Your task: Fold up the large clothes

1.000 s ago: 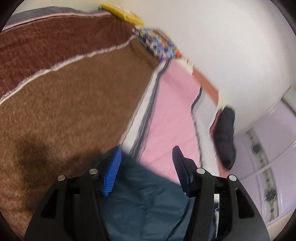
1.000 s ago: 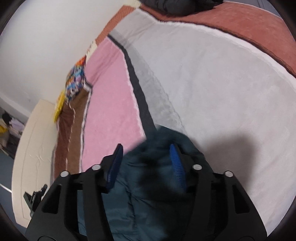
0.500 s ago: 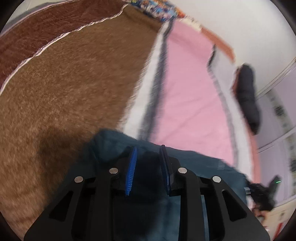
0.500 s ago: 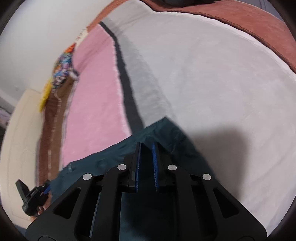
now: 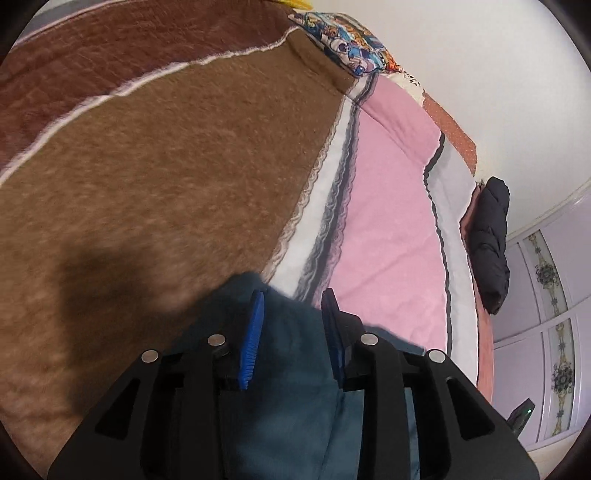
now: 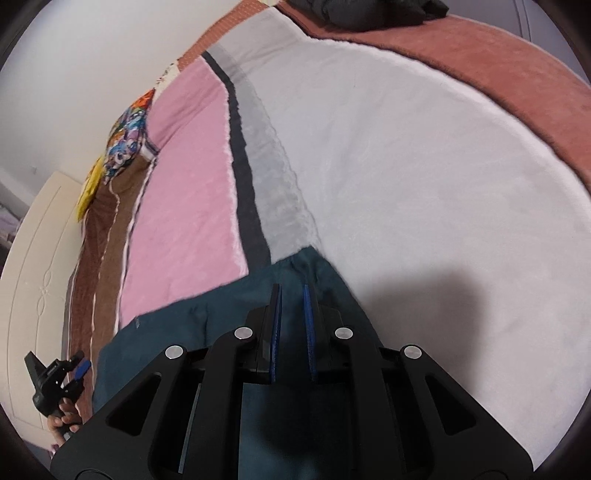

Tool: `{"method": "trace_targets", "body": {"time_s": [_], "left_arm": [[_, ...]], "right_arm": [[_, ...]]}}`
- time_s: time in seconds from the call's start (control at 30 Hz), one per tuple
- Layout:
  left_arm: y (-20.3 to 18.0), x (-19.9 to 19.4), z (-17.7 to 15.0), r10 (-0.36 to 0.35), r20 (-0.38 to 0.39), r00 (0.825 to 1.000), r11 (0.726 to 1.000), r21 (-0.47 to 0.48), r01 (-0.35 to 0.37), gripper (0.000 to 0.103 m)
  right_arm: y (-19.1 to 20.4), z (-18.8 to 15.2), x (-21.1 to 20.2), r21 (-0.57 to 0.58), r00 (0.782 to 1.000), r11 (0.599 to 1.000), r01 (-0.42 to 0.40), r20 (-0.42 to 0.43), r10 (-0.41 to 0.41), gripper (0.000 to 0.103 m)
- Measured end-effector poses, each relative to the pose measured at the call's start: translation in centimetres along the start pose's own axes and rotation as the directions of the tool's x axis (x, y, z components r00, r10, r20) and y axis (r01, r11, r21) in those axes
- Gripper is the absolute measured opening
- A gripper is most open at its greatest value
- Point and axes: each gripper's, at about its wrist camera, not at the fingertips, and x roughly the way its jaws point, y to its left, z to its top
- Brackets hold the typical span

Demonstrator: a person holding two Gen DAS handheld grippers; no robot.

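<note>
A dark teal garment [image 5: 295,369] lies on a bed, its top edge stretched between both grippers. My left gripper [image 5: 291,317] has its blue pads apart over the garment's left corner, with cloth between them. My right gripper [image 6: 291,314] has its pads close together on the garment's [image 6: 207,325] right corner. The left gripper also shows in the right wrist view [image 6: 59,373] at the far left, held by a hand.
The bed is covered by a striped blanket with brown [image 5: 166,184], pink [image 5: 388,221] and white [image 6: 424,184] bands. A dark jacket [image 5: 491,240] lies at the bed's far edge. A patterned pillow [image 5: 347,33] sits by the wall. A lilac wardrobe [image 5: 546,314] stands at the right.
Both grippers closed on the garment's corners half a second ago. Now the left jaws have widened again and that view has swung upward; the right stays narrow.
</note>
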Motion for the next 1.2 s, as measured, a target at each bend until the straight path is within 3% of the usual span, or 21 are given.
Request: {"method": "trace_targets", "body": {"time_s": [0.2, 0.47, 0.7, 0.83, 0.93, 1.1, 1.2], "left_arm": [[0.3, -5.4, -3.3, 0.028, -0.017, 0.999, 0.996, 0.086, -0.027, 0.037], [0.8, -12.4, -10.2, 0.000, -0.051, 0.999, 0.987, 0.161, 0.008, 0.050], [2.8, -16.1, -16.3, -0.033, -0.092, 0.995, 0.989, 0.138, 0.045, 0.053], [4.0, -17.2, -19.2, -0.040, -0.108, 0.993, 0.991, 0.125, 0.054, 0.064], [5.1, -17.5, -21.2, -0.040, -0.105, 0.994, 0.992, 0.111, 0.052, 0.065], [6.7, -16.3, -22.7, -0.053, -0.113, 0.992, 0.998, 0.025, 0.056, 0.065], [7.0, -15.4, -22.8, -0.071, -0.100, 0.993, 0.997, 0.000, 0.071, 0.074]], "right_arm": [[0.2, -2.9, -5.6, -0.059, 1.000, 0.998, -0.013, -0.004, 0.013, 0.013], [0.3, -10.2, -12.1, -0.157, 0.999, 0.987, -0.021, -0.031, 0.016, 0.014], [-1.5, -16.1, -15.6, -0.162, 0.999, 0.986, -0.029, -0.044, 0.022, 0.022], [-2.6, -19.2, -16.3, -0.160, 0.998, 0.987, -0.027, -0.063, 0.017, 0.031], [-3.4, -21.0, -16.2, -0.138, 0.996, 0.990, -0.037, -0.081, 0.026, 0.037], [-4.4, -23.1, -15.4, -0.072, 0.994, 0.995, -0.071, -0.084, 0.065, 0.052], [-4.7, -23.5, -15.1, -0.023, 0.994, 0.995, -0.093, -0.065, 0.091, 0.061]]}}
